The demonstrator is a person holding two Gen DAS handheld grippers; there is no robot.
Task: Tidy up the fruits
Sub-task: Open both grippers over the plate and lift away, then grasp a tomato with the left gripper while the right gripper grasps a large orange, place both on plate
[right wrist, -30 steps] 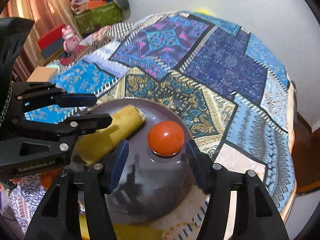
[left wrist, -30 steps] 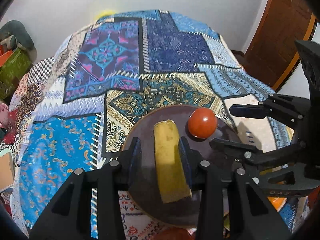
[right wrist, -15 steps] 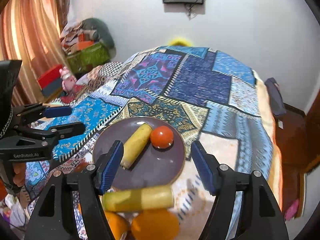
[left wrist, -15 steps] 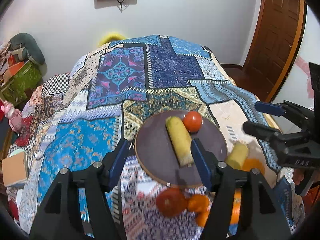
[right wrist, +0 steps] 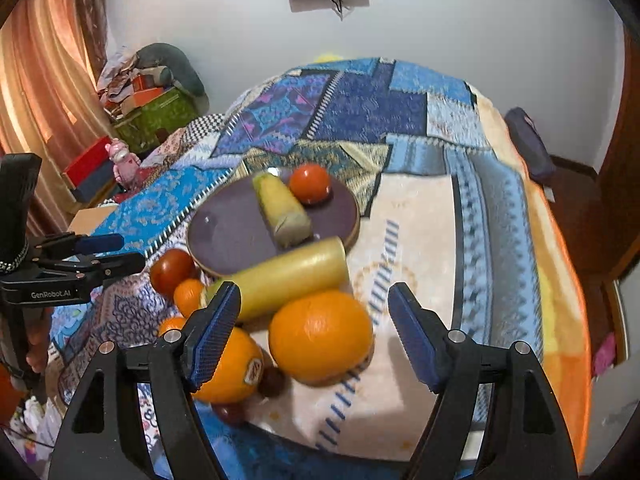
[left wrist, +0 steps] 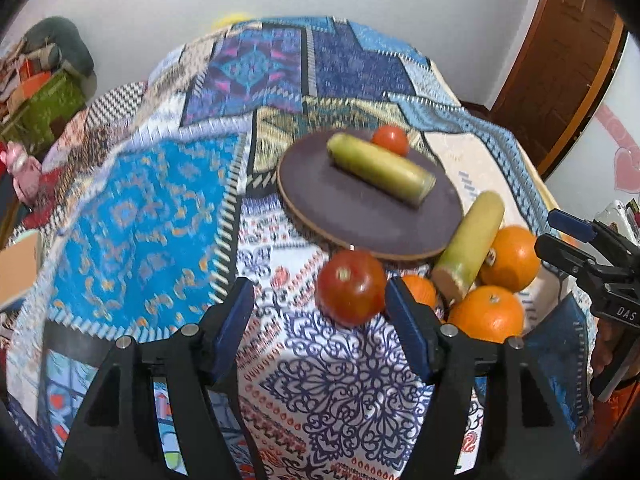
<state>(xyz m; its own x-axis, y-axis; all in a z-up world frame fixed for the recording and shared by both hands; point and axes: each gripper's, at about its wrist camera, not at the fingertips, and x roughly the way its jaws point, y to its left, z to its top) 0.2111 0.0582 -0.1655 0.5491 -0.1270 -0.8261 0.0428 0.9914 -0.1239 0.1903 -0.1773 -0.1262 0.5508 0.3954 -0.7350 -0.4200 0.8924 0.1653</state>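
Note:
A dark round plate (left wrist: 320,200) (right wrist: 228,236) on the patchwork bedspread holds a yellow-green fruit piece (left wrist: 380,172) (right wrist: 284,208) and a small tomato (left wrist: 390,140) (right wrist: 310,183). Just in front of it lie a loose tomato (left wrist: 352,286) (right wrist: 174,270), a second yellow-green piece (left wrist: 468,244) (right wrist: 288,276) and several oranges (left wrist: 512,258). My left gripper (left wrist: 318,304) (right wrist: 120,252) hangs over the loose tomato, jaws opening, pads clear of it. My right gripper (right wrist: 314,306) (left wrist: 556,232) hovers over a big orange (right wrist: 320,336), jaws opening, touching nothing.
The bedspread (left wrist: 140,220) falls away at its edges. An orange with a sticker (right wrist: 232,368) and small dark fruits (right wrist: 272,380) lie near the front edge. Boxes and toys (right wrist: 152,108) are stacked at the left by a curtain. A wooden door (left wrist: 560,60) stands at the right.
Both grippers have drawn back from the plate and widened their jaws. The yellow-green piece and small tomato stay on the plate. The loose fruits in front have come into view.

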